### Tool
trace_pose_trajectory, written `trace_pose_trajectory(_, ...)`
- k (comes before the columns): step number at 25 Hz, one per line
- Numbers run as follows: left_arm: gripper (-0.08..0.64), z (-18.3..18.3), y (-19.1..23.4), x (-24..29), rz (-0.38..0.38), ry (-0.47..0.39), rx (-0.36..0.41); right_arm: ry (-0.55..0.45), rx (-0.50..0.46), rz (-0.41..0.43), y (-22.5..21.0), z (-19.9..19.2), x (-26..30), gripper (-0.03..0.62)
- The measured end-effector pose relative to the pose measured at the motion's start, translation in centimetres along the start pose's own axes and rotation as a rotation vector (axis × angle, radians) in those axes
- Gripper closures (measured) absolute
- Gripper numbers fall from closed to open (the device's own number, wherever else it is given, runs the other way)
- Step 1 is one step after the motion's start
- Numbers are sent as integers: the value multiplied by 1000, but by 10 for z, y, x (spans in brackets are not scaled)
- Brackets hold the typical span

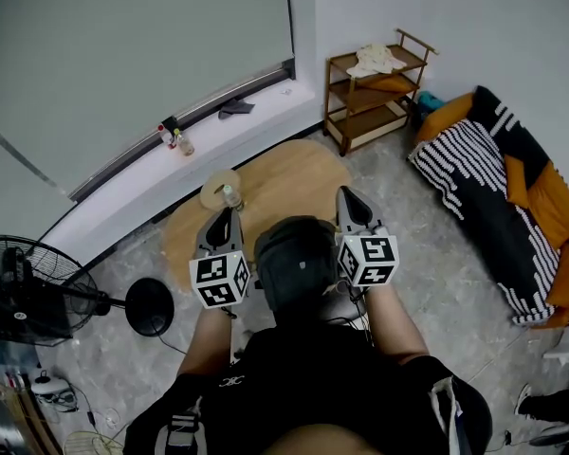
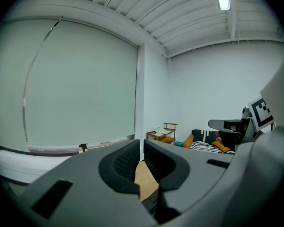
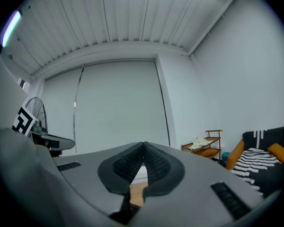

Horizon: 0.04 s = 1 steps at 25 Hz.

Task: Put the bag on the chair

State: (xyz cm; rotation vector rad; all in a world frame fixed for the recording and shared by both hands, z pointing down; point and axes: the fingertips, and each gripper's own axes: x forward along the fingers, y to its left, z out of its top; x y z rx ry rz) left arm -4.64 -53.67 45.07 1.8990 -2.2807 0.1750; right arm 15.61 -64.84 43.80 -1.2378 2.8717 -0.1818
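A cream cloth bag lies on the top board of a wooden shelf by the far wall; it also shows small in the right gripper view. My left gripper and right gripper are held up side by side over a low round wooden table, far from the bag. The left gripper is shut with nothing between its jaws. The right gripper is also shut and empty. I cannot make out a chair for certain.
A small bottle stands on the table's left part. A sofa with a striped blanket and orange cushions fills the right side. A standing fan is at the left. Two small bottles sit on the window sill.
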Motion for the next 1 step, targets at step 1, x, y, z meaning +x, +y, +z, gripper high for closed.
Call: trace_pose_trajectory(1,520,-1,0,-1,-2,2,1,4,1,2,1,-2,-1,578)
